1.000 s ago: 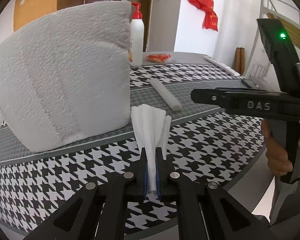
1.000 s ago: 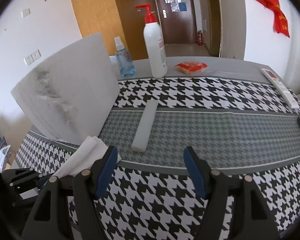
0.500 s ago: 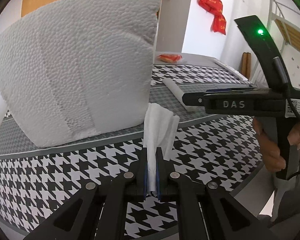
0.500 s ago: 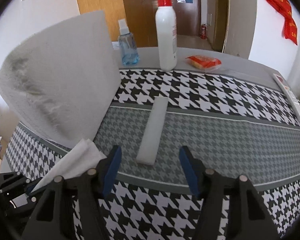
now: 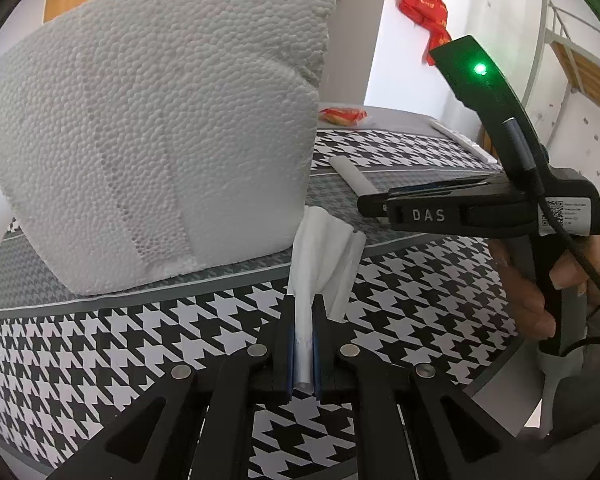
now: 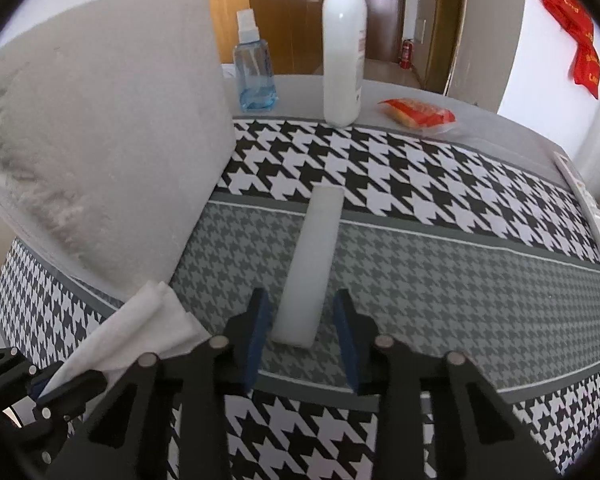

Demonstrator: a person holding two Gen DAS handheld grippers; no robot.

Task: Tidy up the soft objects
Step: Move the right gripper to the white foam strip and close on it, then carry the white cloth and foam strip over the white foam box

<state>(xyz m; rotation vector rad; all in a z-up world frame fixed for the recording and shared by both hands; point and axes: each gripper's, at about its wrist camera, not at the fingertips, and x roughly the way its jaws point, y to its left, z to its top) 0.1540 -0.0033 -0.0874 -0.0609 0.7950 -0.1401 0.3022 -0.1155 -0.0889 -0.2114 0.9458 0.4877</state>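
White tissue: a folded tissue [image 5: 320,252] is pinched between the blue pads of the left hand-held gripper [image 5: 302,344], fanning out above the fingertips.
Left hand-held gripper: clenched on the tissue, held over the houndstooth cloth [image 5: 100,344] of the worktop.
Right hand-held gripper [image 6: 302,332]: jaws closing, the near end of a white foam strip [image 6: 314,264] between them; a gap shows on each side, so the pads are not pressing on it.
Foam strip: lies flat on the grey band of the cloth, running away from the gripper.
Foam block [image 5: 160,140]: large, white, standing on the cloth just beyond the tissue.
Left wrist view only: the right gripper's black body from the side, with a green light and a hand [image 5: 540,280] on its handle.
Right wrist view only: a white pump bottle [image 6: 344,56], a blue spray bottle [image 6: 254,76], both behind the cloth.
Both views: an orange packet [image 6: 420,114] at the far edge.
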